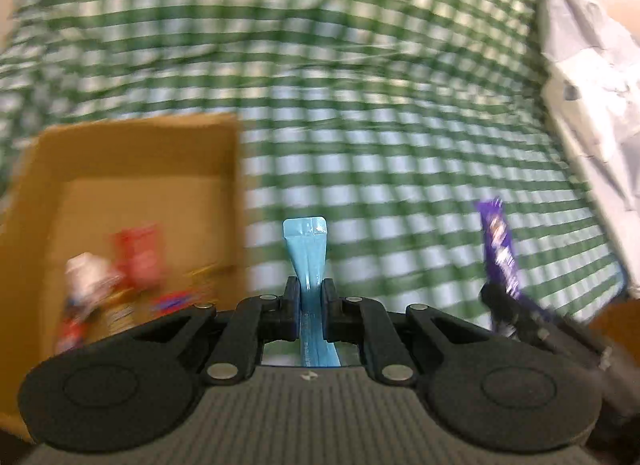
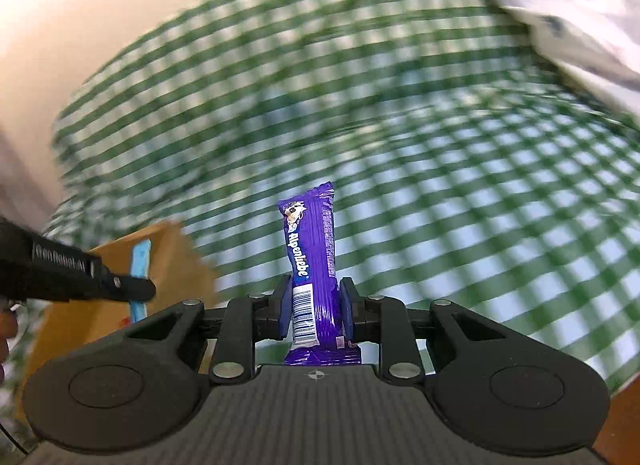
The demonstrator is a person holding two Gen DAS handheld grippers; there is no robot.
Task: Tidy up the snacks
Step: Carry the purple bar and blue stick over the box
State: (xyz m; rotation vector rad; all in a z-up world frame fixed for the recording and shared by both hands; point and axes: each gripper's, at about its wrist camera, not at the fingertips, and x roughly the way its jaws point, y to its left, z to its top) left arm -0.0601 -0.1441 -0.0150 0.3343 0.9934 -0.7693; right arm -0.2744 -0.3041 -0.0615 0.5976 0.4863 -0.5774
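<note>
The left gripper [image 1: 311,297] was clamped on a light blue snack stick [image 1: 308,261], whose flat sealed end stood up past the fingers. The right gripper [image 2: 313,305] pinched a purple snack bar [image 2: 310,261] upright, barcode facing the camera; seen from the left wrist, that same bar stood off to the right. Beyond the left gripper's fingers, to their left, an open cardboard box [image 1: 132,153] held blurred snacks, a red packet [image 1: 140,257] and a white one [image 1: 86,273] among them. Box and both snacks were over a green-and-white checked cloth [image 1: 360,105]. At its far right edge lay crumpled white plastic [image 1: 588,77].
</note>
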